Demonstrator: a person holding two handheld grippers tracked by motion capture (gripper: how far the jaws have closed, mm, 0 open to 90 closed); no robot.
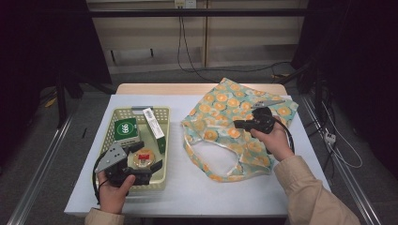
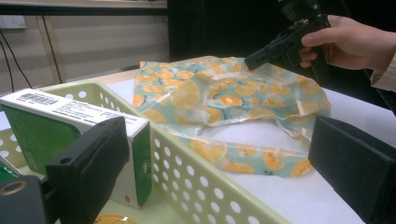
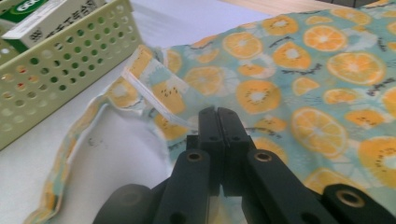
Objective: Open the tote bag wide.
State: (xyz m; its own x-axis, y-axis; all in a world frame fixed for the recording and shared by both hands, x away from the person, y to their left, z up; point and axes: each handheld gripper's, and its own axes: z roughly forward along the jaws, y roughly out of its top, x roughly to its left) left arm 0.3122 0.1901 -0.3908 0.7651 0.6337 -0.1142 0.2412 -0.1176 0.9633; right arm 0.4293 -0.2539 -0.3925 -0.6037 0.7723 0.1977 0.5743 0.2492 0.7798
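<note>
- The orange-print bag lies flat on the right half of the white table, just beside the basket. Its long axis runs from the near edge toward the far right corner, and its handles and mouth point back toward the person.
- The right gripper hovers over the middle of the bag, aimed left toward the basket. Its jaws are pressed together, and I can't tell whether any cloth is caught between them.
- The left gripper sits over the near end of the basket, jaws wide apart and holding nothing.
- A green-and-white box stands in the basket, its long side along the wall.
</note>
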